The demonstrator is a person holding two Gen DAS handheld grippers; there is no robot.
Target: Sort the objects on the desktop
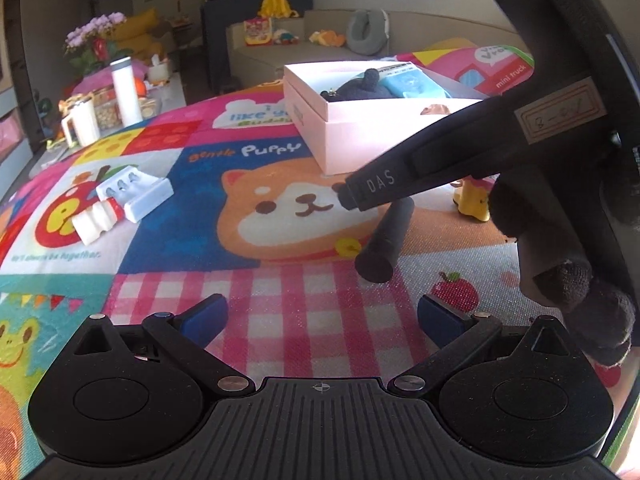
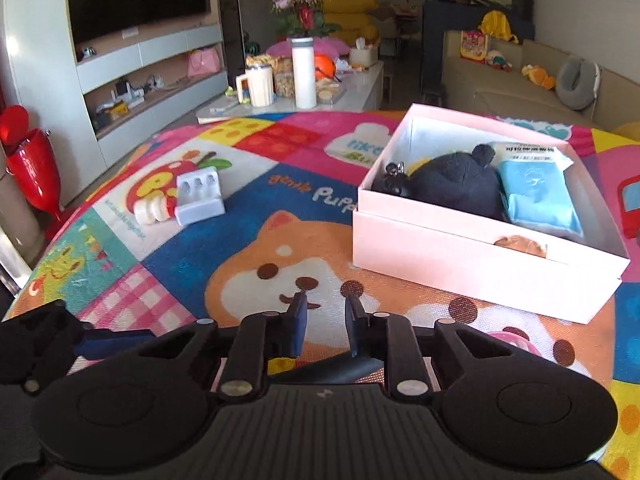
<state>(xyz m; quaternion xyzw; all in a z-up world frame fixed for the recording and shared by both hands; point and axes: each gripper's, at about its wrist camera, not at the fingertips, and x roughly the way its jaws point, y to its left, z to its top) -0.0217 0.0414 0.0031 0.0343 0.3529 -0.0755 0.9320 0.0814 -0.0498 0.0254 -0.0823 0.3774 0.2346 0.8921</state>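
Note:
A white box (image 1: 352, 136) (image 2: 460, 256) stands on the colourful mat and holds a dark plush toy (image 2: 456, 184), a blue tissue pack (image 2: 536, 196) and a small black item (image 2: 394, 182). A black cylinder (image 1: 386, 240) lies on the mat in front of the box. My left gripper (image 1: 322, 316) is open and empty, just short of the cylinder. My right gripper (image 2: 326, 320) (image 1: 352, 196) hovers above the cylinder (image 2: 336, 368), its fingers a narrow gap apart with nothing between them. A white battery charger (image 1: 134, 194) (image 2: 198, 198) and a red-and-white item (image 1: 98, 220) (image 2: 154, 210) lie at the left.
A small yellow figurine (image 1: 474, 200) stands to the right of the cylinder. A low table with a white bottle (image 2: 304, 72), a mug (image 2: 258, 86) and snacks stands beyond the mat. A sofa (image 2: 520, 80) is behind the box.

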